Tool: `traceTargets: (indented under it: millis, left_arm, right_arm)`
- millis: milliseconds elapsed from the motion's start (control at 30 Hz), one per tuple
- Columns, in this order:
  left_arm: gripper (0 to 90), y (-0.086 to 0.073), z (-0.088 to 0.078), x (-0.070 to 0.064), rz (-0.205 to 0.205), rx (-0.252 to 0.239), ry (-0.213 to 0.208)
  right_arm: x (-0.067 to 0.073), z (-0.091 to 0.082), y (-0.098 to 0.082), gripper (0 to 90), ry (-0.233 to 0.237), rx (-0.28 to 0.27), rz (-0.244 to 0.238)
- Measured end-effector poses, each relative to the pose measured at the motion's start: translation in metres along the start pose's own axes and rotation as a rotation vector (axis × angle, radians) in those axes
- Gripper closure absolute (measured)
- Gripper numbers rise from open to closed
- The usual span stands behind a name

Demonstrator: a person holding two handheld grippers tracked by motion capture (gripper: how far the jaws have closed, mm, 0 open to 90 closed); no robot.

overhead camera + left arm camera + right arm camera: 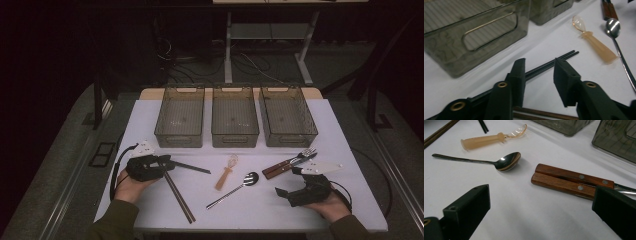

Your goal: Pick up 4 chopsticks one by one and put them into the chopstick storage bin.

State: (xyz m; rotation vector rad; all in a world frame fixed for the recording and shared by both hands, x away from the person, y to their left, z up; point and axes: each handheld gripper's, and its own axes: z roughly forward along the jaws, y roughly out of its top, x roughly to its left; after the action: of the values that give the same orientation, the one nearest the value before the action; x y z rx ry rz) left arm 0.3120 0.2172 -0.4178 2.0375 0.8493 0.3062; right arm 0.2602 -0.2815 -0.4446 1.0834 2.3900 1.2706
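The left gripper [539,75] straddles the black chopsticks [549,65] at near left, jaws apart, apparently not yet gripping. The right gripper [544,212] hovers wide open near the wooden-handled cutlery [571,180]. Next: close and lift toward the bins [180,137].

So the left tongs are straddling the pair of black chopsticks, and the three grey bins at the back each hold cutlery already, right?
Not quite. The left tongs do straddle the pair of black chopsticks, as the left gripper view shows, but the high view shows the three translucent grey plastic bins holding nothing; the cutlery lies on the white table.
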Motion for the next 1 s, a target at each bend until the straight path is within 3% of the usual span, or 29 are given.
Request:
traceTargets:
  millis: [167,400,533,700,1000]
  left_arm:
    - [73.0,0.0,-0.002,0.009,-0.018,0.01,0.027]
    - [89.0,-0.002,-0.006,0.033,-0.063,0.031,0.065]
    - [89.4,-0.002,-0.007,0.04,-0.077,0.032,0.078]
    - [89.5,-0.002,-0.007,0.051,-0.08,0.052,0.124]
    - [89.6,-0.005,0.004,0.072,-0.084,0.128,0.188]
  right_arm:
    - [0.001,0.0,0.0,1.4,0.0,-0.005,-0.001]
    - [0.0,0.0,0.0,1.4,-0.002,-0.004,0.004]
    - [0.0,0.001,0.0,1.4,-0.007,-0.002,0.004]
    - [0.0,0.001,0.0,1.4,-0.008,-0.001,0.007]
    - [-0.001,0.002,-0.001,1.4,-0.015,0.005,0.013]
